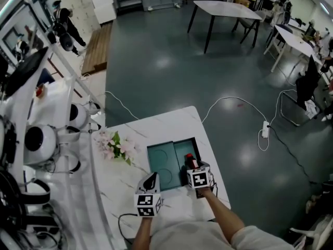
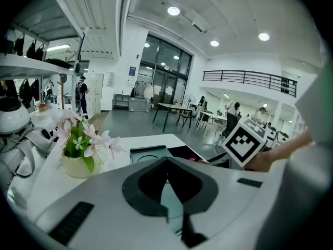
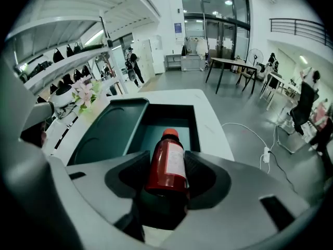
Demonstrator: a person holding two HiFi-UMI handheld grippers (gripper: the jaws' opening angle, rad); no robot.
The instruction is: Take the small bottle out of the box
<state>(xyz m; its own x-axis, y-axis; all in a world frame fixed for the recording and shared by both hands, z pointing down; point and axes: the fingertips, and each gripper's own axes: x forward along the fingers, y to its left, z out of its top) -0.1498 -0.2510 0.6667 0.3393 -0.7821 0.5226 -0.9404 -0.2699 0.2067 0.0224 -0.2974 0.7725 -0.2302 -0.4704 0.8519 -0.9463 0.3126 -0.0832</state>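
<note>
The small red bottle (image 3: 167,163), with an orange cap and a pale label, lies lengthwise between the jaws of my right gripper (image 3: 166,166), cap pointing away. Both pads press on its sides. It hangs over the near end of the dark green box (image 3: 171,113), whose open lid (image 3: 109,132) lies flat to the left. From the head view, the right gripper (image 1: 191,164) holds the bottle (image 1: 190,158) above the box's right half (image 1: 183,145). My left gripper (image 1: 152,180) sits at the lid's front-left corner, its tips together and nothing held. In its own view the left gripper (image 2: 166,163) points at the box (image 2: 151,151).
A pot of pink flowers (image 1: 115,146) stands on the white marble table (image 1: 130,184) left of the box. White robot parts (image 1: 41,139) crowd the table's left side. A cable and power strip (image 1: 265,129) lie on the floor to the right.
</note>
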